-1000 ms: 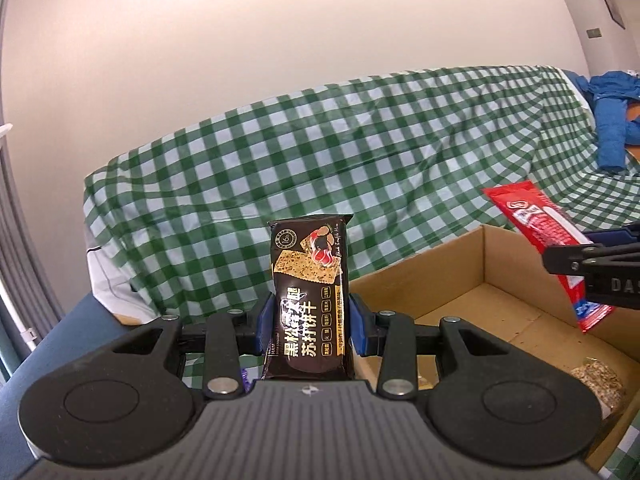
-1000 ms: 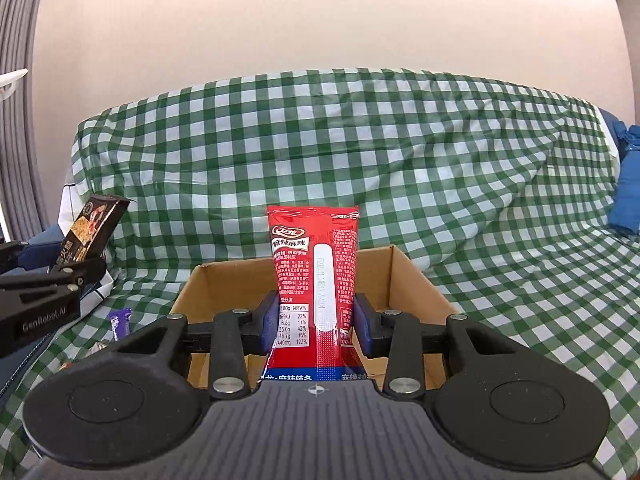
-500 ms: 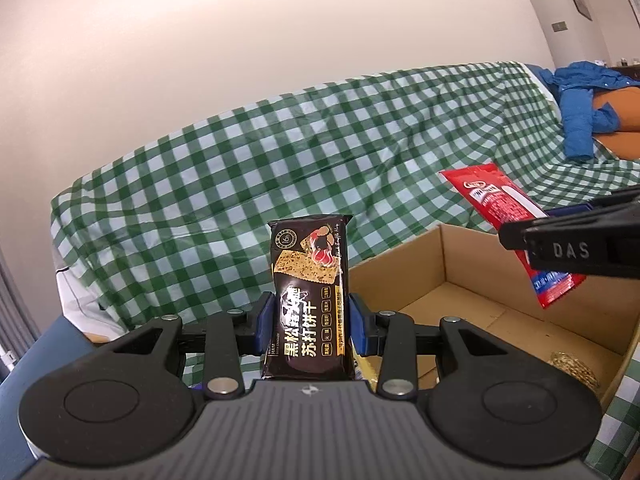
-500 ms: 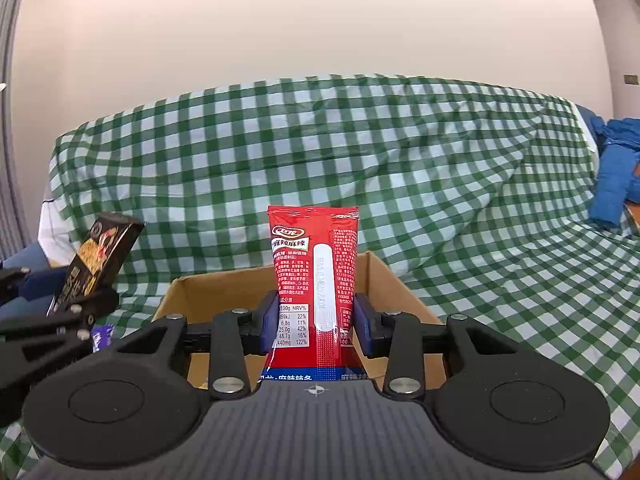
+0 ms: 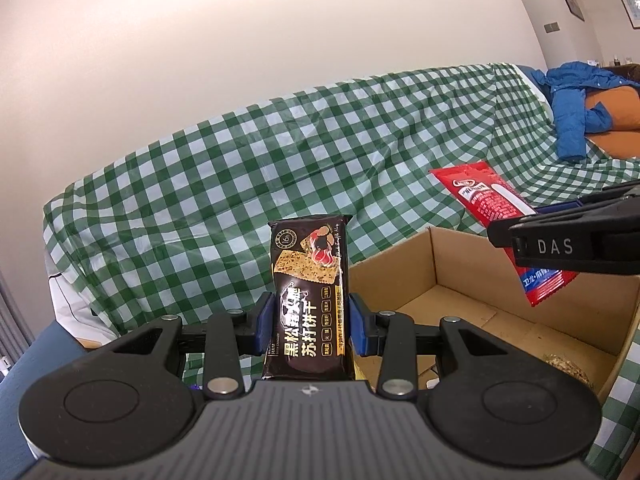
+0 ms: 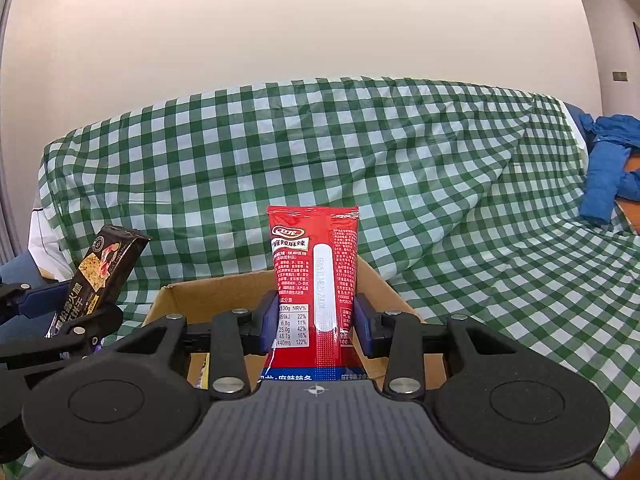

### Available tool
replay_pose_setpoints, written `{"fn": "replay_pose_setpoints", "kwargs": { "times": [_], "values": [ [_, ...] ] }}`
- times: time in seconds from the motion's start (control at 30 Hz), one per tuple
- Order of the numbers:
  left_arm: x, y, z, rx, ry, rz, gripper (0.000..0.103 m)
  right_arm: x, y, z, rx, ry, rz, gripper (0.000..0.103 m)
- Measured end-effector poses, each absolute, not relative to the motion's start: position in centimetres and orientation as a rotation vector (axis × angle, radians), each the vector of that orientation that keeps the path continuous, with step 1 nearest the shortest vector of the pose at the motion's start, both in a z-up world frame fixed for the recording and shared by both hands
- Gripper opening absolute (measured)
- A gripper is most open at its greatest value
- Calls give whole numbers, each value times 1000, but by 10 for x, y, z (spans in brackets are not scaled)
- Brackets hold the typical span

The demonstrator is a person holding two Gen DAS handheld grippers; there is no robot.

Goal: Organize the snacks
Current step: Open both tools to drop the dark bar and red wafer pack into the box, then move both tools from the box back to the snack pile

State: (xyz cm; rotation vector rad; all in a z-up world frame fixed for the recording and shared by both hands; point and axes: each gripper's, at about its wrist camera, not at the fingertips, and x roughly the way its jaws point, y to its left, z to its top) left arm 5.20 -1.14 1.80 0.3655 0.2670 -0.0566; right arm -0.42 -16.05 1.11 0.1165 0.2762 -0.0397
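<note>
- Left gripper (image 5: pixel 310 322): blue pads clamped on both sides of a black cracker packet (image 5: pixel 308 300), held upright, left of and above the cardboard box (image 5: pixel 472 276).
- Right gripper (image 6: pixel 316 326): pads clamped on a red snack packet (image 6: pixel 314 280), upright, over the near part of the box.
- Box: open, on green checked cloth (image 6: pixel 400 168); a grain snack (image 5: pixel 566 368) lies in its near right corner.
- Blue jacket (image 5: pixel 576 112): far right, well apart.
</note>
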Motion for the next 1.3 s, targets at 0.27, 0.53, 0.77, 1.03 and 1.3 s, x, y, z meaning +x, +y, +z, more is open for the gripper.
{"fn": "replay_pose_setpoints", "kwargs": {
  "times": [0.27,0.53,0.77,1.03,1.3],
  "values": [
    [52,-12,19,358,260,-56,42,-4,-164,13,119,269,-42,41],
    [52,-15,20,339,260,-85,43,-5,-167,14,122,246,-46,41],
    [51,-18,17,362,271,-136,64,-7,-170,16,118,207,-113,77],
    [46,17,25,293,319,-83,28,-4,-162,13,99,228,-94,76],
    [57,84,51,357,405,-68,13,-9,-138,14,84,231,-25,74]
  ]
}}
